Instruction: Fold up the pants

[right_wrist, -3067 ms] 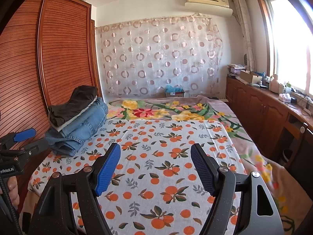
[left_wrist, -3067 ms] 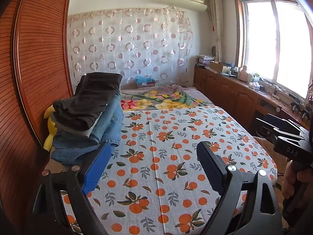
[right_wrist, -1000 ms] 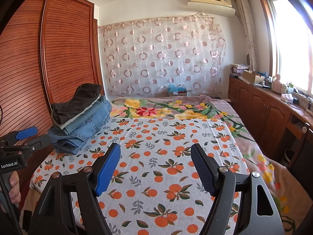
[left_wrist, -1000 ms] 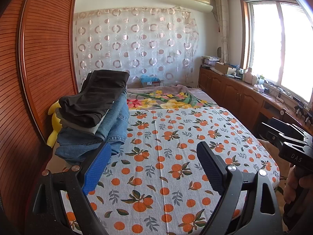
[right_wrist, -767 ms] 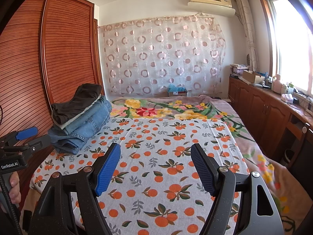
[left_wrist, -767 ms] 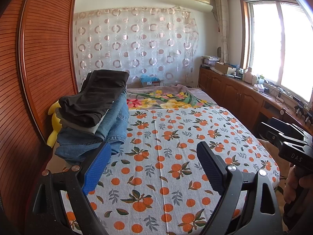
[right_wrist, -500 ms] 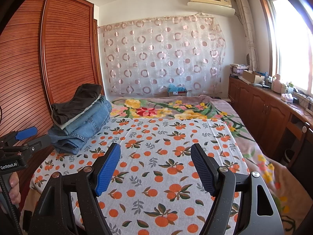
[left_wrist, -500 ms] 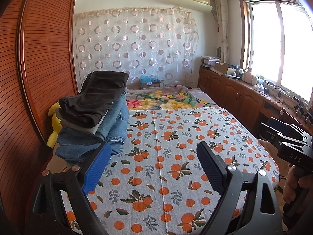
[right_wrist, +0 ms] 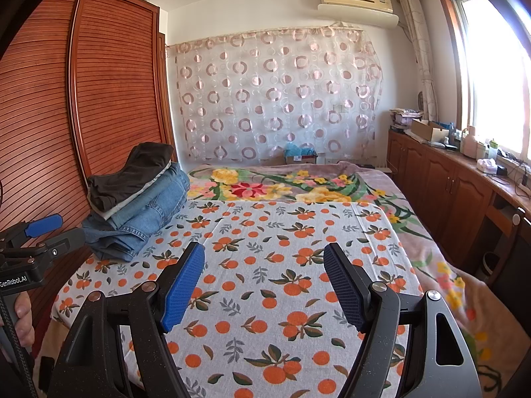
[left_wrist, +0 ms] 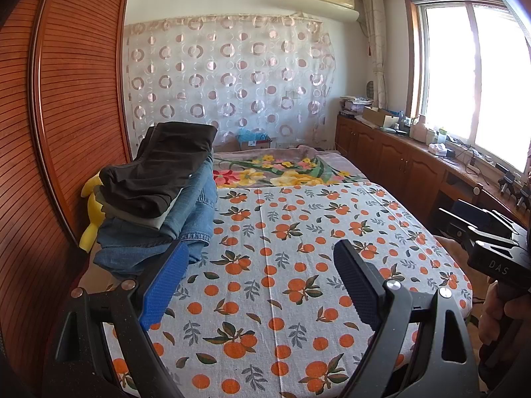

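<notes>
A stack of folded pants lies at the bed's left edge by the wardrobe: dark brown pants [left_wrist: 166,169] on top, a grey layer under them, blue jeans [left_wrist: 186,219] at the bottom. The stack also shows in the right wrist view [right_wrist: 139,195]. My left gripper [left_wrist: 262,278] is open and empty, held above the orange-print sheet [left_wrist: 298,265], its left fingertip just right of the jeans. My right gripper [right_wrist: 264,282] is open and empty over the sheet's near middle [right_wrist: 282,232]. Each gripper shows at the other view's edge.
A wooden slatted wardrobe [left_wrist: 66,116] runs along the left. A flowered blanket [right_wrist: 282,185] covers the bed's far end. Low wooden cabinets [right_wrist: 448,182] with clutter stand under the window on the right. A yellow soft toy [left_wrist: 91,212] sits behind the stack.
Both grippers stay open and nearly still over the last second. Since three seconds ago both views have shifted slightly back and up from the bed.
</notes>
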Action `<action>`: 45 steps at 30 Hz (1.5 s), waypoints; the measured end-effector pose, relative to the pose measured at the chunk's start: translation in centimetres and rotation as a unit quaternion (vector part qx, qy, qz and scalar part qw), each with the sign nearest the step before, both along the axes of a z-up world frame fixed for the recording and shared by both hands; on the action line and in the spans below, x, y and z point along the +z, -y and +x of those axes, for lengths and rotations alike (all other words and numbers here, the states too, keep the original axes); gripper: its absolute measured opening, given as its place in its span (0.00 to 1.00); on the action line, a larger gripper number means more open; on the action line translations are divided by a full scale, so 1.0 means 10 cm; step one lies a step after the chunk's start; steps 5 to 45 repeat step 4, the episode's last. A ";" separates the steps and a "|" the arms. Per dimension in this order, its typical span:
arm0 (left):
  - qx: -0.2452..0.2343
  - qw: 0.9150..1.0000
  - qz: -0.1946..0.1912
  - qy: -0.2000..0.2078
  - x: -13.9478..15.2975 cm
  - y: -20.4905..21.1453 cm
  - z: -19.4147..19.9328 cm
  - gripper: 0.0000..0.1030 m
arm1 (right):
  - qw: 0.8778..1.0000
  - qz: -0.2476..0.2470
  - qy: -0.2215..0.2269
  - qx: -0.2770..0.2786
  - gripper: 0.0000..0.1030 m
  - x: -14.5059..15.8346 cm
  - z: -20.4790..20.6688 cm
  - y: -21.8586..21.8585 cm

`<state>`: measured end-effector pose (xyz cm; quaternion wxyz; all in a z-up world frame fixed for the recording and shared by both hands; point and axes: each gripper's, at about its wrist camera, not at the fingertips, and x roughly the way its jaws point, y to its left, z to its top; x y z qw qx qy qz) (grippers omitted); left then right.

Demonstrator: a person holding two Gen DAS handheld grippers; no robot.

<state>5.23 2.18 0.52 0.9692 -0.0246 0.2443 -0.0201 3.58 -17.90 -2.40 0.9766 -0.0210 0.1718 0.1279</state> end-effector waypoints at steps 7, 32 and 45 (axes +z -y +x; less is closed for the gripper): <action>0.000 1.000 0.000 0.000 0.00 0.00 0.00 0.87 | 1.000 0.000 0.000 0.000 0.74 0.00 0.00 0.00; 0.000 1.000 0.000 0.000 0.00 0.00 0.00 0.87 | 1.000 0.000 0.000 0.000 0.74 0.00 0.00 0.00; 0.000 1.000 0.000 0.000 0.00 0.00 0.00 0.87 | 1.000 0.000 0.000 0.000 0.74 0.00 0.00 0.00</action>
